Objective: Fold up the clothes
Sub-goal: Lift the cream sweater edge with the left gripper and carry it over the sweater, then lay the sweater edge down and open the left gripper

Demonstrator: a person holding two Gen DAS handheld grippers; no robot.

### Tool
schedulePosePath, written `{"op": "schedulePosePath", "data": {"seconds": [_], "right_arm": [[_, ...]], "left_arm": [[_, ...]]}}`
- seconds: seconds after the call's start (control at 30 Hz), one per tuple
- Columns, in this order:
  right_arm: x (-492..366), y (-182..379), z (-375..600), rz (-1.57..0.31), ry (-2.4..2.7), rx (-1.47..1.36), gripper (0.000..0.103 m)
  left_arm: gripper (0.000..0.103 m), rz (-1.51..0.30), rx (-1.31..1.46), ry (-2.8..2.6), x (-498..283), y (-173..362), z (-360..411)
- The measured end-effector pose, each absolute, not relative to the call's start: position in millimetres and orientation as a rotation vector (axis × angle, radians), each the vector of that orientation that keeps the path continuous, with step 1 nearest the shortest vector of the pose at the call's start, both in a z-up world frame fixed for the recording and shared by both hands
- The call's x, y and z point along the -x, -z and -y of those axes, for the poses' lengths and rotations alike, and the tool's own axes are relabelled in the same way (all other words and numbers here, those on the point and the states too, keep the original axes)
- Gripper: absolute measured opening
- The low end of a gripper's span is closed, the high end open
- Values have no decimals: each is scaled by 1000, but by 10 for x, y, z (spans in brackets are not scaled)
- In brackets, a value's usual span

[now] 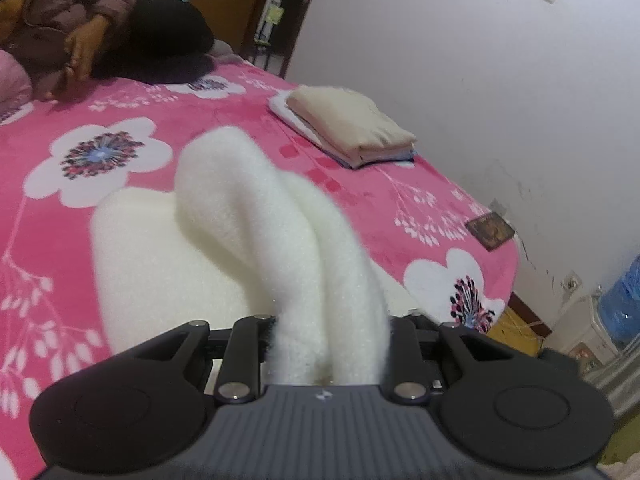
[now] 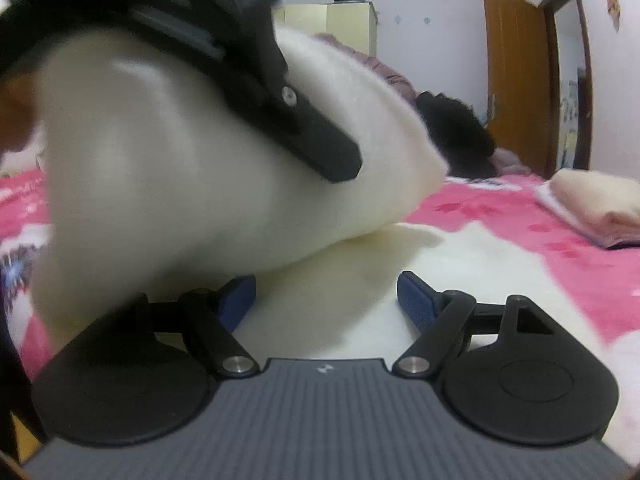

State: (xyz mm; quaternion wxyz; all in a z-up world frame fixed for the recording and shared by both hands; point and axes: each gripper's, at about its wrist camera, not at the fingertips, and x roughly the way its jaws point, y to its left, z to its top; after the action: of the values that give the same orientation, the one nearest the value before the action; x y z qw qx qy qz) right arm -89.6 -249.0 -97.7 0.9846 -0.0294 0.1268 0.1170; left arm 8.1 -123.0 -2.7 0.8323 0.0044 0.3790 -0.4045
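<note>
The left gripper (image 1: 326, 344) was clamped on a thick bunched fold of a white fleece garment (image 1: 168, 264), the fabric rising from between its fingers and arching away over the rest of the garment, which lay spread on the bed's pink floral blanket (image 1: 80, 120). In the right wrist view the same gripper appeared from the side, high at the left, with the lifted fold hanging beneath it and sagging down to the flat part of the garment (image 2: 460, 264).

The right gripper (image 2: 326, 300) stood with its blue-padded fingers (image 2: 414, 300) apart, holding nothing, low over the flat white fleece, near the lifted fold.

Farther off toward the right side of the bed, a stack of folded clothes (image 1: 352, 126) sat with a beige piece on top and paler ones under it, well apart from the white garment. A small dark card-like object (image 1: 490, 230) lay at the bed's right edge. At the far left a person in a padded pinkish jacket (image 1: 68, 4) sat on the bed, one hand (image 1: 82, 50) resting downward, beside a dark heap of cloth (image 1: 160, 40). A white wall (image 1: 480, 60) and a wooden door (image 2: 516, 80) stood behind.
</note>
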Motion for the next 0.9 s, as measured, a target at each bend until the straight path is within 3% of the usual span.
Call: {"op": "schedulePosePath", "data": {"seconds": [0.47, 0.63, 0.83, 0.9], "right_arm": [[1224, 939, 2666, -265, -196, 108, 77], [1166, 1019, 2823, -285, -221, -1, 78], [1188, 1058, 2829, -277, -232, -29, 79], [1192, 1066, 2824, -275, -233, -29, 79]], "left_arm": [[34, -839, -22, 899, -178, 205, 1381], [38, -843, -31, 902, -174, 218, 1427], [54, -861, -10, 910, -175, 176, 1476], [64, -866, -1, 913, -171, 159, 1494]]}}
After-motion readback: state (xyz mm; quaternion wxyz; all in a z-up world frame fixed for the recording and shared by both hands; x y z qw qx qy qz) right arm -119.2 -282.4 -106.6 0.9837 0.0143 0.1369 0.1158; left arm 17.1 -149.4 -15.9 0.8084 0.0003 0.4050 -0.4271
